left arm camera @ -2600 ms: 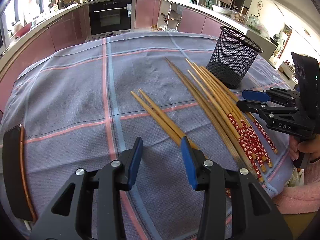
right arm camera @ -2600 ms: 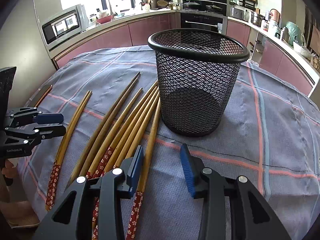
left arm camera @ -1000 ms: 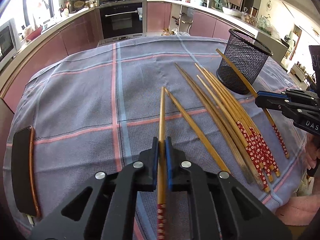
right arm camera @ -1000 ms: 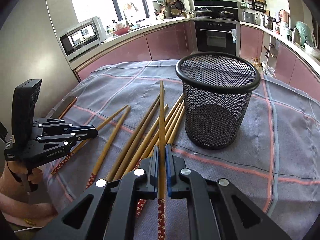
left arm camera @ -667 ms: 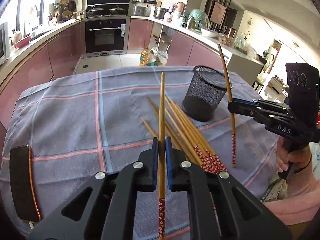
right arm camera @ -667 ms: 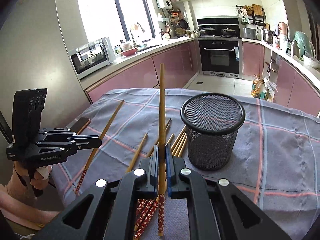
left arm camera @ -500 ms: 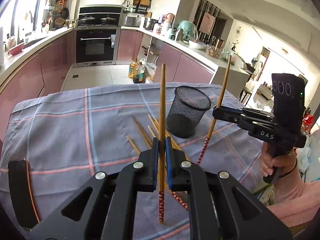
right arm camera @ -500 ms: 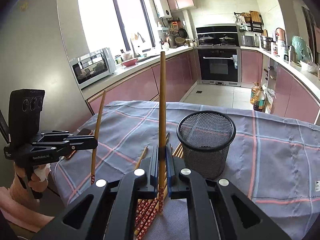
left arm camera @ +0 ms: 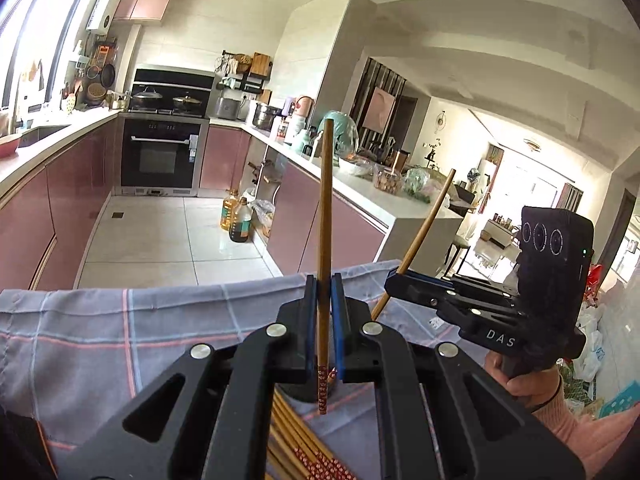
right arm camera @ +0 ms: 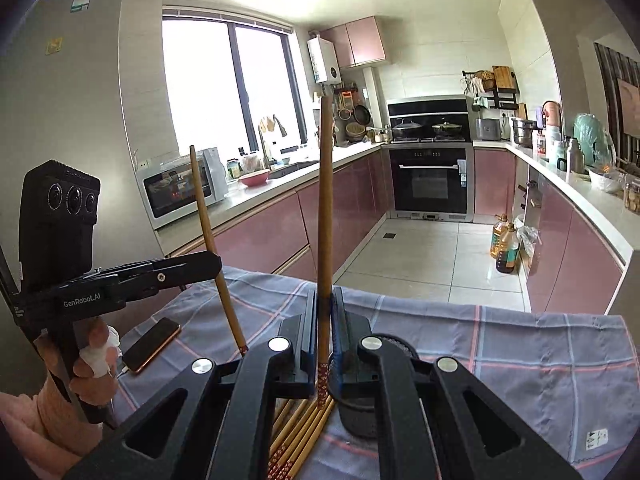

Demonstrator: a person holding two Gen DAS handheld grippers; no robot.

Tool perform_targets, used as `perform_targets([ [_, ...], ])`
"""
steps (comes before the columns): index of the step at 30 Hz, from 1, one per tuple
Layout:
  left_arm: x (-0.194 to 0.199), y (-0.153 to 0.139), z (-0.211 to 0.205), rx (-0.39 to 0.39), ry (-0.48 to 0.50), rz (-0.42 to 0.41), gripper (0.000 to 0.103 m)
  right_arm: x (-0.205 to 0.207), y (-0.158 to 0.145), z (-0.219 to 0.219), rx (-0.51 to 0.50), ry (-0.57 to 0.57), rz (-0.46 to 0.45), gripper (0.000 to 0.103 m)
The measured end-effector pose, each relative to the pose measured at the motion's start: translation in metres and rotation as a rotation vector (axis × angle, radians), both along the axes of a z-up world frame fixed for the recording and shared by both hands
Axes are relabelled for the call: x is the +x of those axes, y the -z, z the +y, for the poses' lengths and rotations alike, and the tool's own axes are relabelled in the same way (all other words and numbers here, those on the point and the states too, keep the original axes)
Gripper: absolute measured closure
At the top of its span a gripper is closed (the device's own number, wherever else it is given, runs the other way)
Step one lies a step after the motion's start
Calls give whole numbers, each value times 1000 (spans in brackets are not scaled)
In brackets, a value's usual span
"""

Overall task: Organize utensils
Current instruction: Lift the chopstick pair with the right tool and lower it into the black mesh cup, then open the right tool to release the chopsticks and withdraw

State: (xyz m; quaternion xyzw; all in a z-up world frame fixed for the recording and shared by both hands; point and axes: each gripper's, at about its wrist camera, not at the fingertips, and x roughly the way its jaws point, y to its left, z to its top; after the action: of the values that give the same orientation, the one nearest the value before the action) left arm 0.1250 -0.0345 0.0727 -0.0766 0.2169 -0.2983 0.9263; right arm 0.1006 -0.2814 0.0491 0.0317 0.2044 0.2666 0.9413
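Observation:
My left gripper (left arm camera: 324, 280) is shut on a bamboo chopstick (left arm camera: 325, 200) that stands upright, its red patterned end hanging below the pads. My right gripper (right arm camera: 325, 292) is shut on a second upright chopstick (right arm camera: 325, 200). Each gripper shows in the other's view: the right gripper (left arm camera: 394, 278) holds its chopstick (left arm camera: 419, 232) tilted, and the left gripper (right arm camera: 216, 260) holds its chopstick (right arm camera: 207, 208). The black mesh cup (right arm camera: 356, 416) sits below my right gripper, mostly hidden. Several more chopsticks (right arm camera: 296, 440) lie bundled on the cloth.
A grey checked tablecloth (right arm camera: 520, 340) covers the table. A phone (right arm camera: 152, 344) lies near its left edge. A person's hands in pink sleeves hold both grippers. Beyond the table are pink kitchen cabinets, an oven (left arm camera: 164, 156) and oil bottles (left arm camera: 238, 220) on the floor.
Both grippers have risen and tipped upward, each lifting its chopstick clear off the cloth. The mesh cup and the chopstick bundle have dropped low in both views.

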Motion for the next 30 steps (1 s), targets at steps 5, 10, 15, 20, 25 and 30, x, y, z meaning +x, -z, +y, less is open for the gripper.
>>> perform_targets([
  [5,20,-16,-19,-23,5,-37,96,14,-10,-7,-16,46,-35,97],
  [10,42,-8,-38,-5,-10,-16,96,33,6,-5,-47,61,1,97],
  [15,63,23,-53,41,21,78,95,46,33,4,-90,45,93,97],
  [20,72,61,-68,109,52,166,96,56,62,14,-136,18,206,97],
  [25,81,83,-70,132,46,200,95,66,72,16,-131,28,258,97],
  [30,92,89,-72,137,27,213,95,78,75,15,-126,51,274,96],
])
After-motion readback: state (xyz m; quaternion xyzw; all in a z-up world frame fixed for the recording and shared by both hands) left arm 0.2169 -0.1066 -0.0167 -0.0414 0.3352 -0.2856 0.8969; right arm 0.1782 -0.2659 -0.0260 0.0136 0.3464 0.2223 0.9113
